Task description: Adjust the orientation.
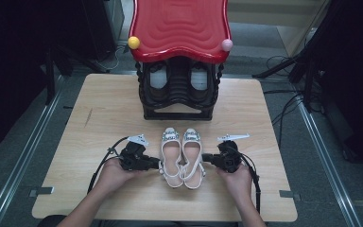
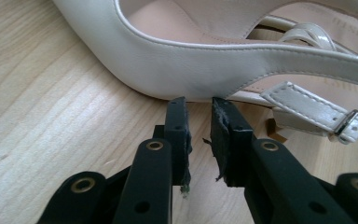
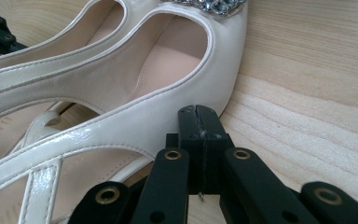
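Two white shoes are set side by side on the bench. The left tool is held slightly apart beside them; the right tool is pressed together, empty.

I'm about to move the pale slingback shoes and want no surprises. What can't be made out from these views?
- High view: what the left gripper and right gripper tips touch on the pair of cream slingback shoes is too small to tell.
- High view: the two dark shoes in the black rack are half covered by its red wavy top.
- Left gripper view: the silver strap buckle is cut by the right edge.
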Demonstrator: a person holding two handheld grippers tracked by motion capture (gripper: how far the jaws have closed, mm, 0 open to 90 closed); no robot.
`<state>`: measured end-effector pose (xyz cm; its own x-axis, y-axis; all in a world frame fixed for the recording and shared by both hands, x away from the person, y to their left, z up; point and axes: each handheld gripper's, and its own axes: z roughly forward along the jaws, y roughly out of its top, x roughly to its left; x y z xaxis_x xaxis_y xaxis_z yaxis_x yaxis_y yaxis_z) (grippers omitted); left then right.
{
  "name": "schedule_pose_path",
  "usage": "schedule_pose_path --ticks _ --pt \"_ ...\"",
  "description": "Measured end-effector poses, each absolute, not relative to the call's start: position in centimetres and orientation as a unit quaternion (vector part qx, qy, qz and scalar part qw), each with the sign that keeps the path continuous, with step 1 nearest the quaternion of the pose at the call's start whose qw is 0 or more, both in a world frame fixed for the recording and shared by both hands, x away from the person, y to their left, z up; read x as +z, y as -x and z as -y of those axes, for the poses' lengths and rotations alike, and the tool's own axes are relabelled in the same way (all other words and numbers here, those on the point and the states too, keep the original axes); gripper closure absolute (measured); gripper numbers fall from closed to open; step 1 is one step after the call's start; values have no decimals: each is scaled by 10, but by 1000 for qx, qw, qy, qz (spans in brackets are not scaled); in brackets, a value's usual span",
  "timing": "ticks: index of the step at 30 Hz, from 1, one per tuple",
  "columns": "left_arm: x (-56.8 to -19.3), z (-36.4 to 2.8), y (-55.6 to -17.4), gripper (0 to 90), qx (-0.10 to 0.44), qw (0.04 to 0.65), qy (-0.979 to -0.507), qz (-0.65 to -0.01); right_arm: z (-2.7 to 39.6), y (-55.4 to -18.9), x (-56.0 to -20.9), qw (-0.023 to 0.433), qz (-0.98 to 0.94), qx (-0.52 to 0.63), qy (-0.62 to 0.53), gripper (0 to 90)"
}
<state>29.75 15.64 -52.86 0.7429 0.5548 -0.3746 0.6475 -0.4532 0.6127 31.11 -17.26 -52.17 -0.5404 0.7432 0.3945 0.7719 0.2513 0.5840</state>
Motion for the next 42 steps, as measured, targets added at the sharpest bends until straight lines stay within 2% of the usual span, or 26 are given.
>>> schedule_pose_path --ticks 12,16,20,25,35,42 --pt "-531 -150 -292 829 -77 399 -837 -367 175 -320 -521 9 784 -388 485 900" --pt "-532 -143 -289 836 -81 399 -839 -361 176 -321 -520 -10 788 -381 483 900" --pt "-534 -143 -289 828 -86 403 -838 -359 178 -323 -520 -9 787 -382 485 900" --pt "-535 -144 -290 777 -84 404 -836 -363 178 -322 -520 -13 787 -383 483 900" --pt "-535 -145 -290 761 -84 405 -835 -362 184 -317 -528 -8 764 -418 492 900" --pt "-535 -145 -290 749 -79 403 -836 -363 187 -320 -529 -4 760 -414 502 793"
